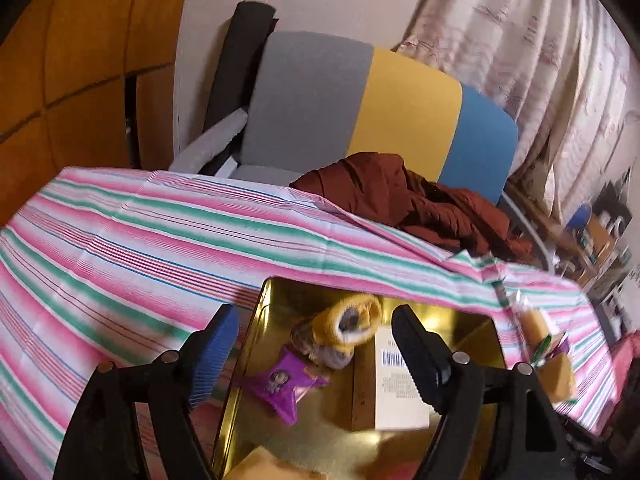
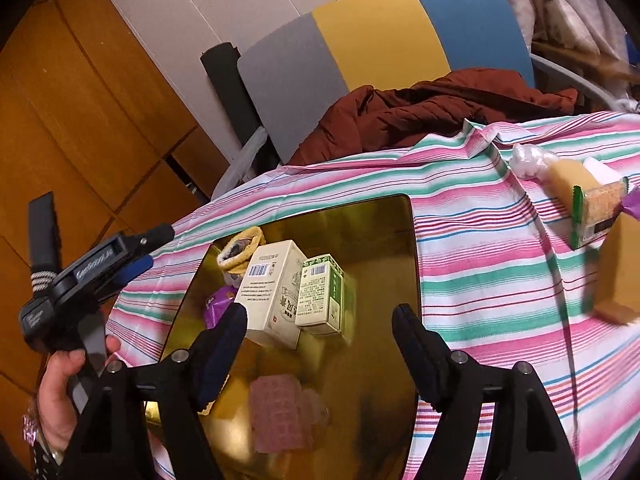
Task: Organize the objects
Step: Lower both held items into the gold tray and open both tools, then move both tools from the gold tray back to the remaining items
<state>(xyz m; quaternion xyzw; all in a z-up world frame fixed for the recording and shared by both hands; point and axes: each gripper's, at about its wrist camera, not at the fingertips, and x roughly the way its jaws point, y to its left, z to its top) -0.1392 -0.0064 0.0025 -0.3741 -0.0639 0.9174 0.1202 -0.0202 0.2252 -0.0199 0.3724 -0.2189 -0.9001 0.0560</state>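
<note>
Both grippers released, empty: left gripper [image 1: 314, 342], right gripper [image 2: 320, 340]. Next: swing right fingers rightward to green-edged cracker packet [image 2: 596, 210], grip mid-body, drop into gold metal tin [image 2: 404, 216] ahead of fingers.

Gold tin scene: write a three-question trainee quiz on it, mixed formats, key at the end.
1. True or false: the green box stands inside the gold tin.
2. The purple star-shaped packet lies: A) on the striped cloth, B) in the tin, C) on the chair.
3. Fill in: both the left gripper and the right gripper have their jaws ____.

Key: 1 true; 2 B; 3 open.
</note>
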